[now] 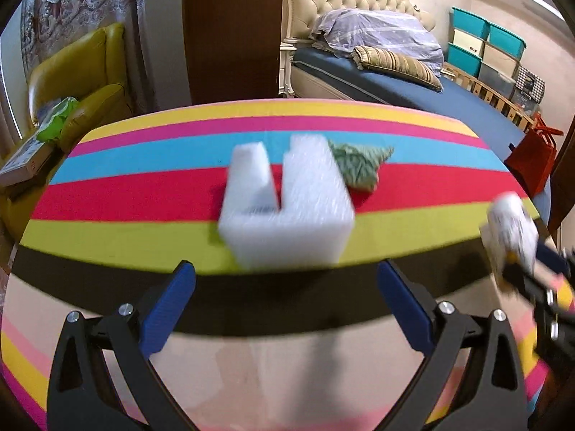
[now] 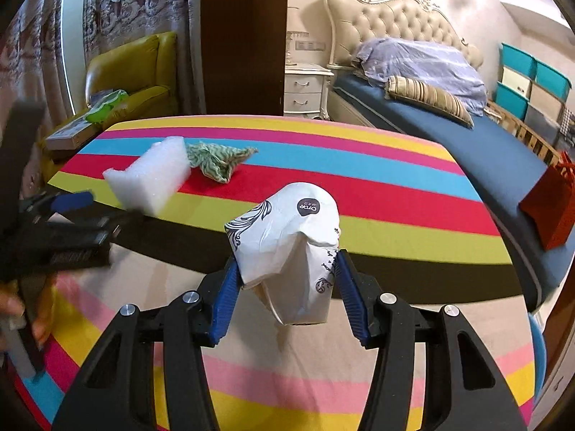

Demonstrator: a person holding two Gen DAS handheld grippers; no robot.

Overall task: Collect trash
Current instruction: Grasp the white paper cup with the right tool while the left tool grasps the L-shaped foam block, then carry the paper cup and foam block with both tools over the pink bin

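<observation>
The table wears a cloth of bright stripes (yellow, pink, blue, red, lime). On it lie a notched white foam block and, touching its far side, a crumpled green cloth

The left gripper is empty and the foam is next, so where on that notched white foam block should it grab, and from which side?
A judgement: take the foam block across its solid near base, coming straight in from the table's front edge. The slot splits the far half into two prongs, so the unbroken base looks firmest, and the open left gripper already faces it.
</observation>
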